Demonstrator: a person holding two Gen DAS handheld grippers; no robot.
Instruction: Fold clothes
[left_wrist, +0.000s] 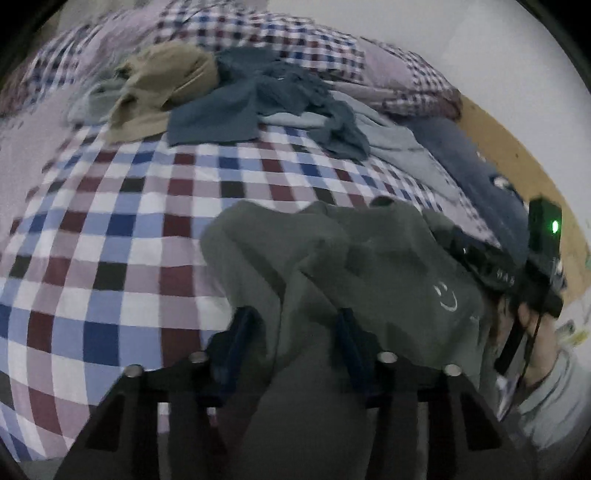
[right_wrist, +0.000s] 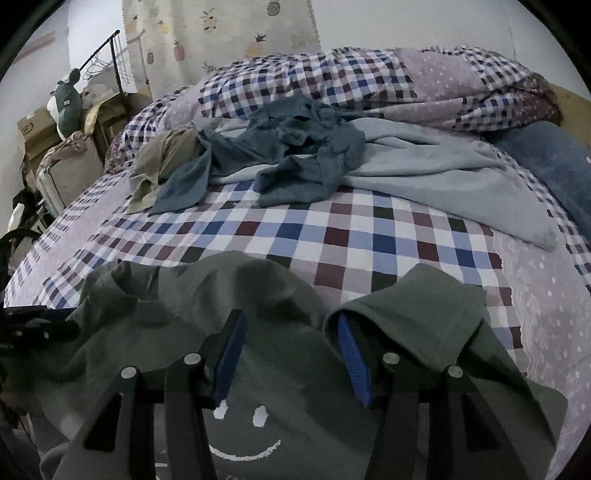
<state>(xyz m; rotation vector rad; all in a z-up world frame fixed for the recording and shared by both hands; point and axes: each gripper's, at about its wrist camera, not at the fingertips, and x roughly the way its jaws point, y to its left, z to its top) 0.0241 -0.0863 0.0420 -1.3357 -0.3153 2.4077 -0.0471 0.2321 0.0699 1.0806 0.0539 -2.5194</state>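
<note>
Looking lower center, both tongs gape wide over the green shirt (right_wrist: 258, 369), gripping nothing; only left view shows right gripper (left_wrist: 517, 273), lower right.

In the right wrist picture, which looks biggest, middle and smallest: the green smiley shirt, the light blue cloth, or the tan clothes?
1. Green smiley shirt, though it lies nearest the camera, so that inflates it.
2. Light blue cloth.
3. Tan clothes, partly hidden under the dark blue garment.
</note>
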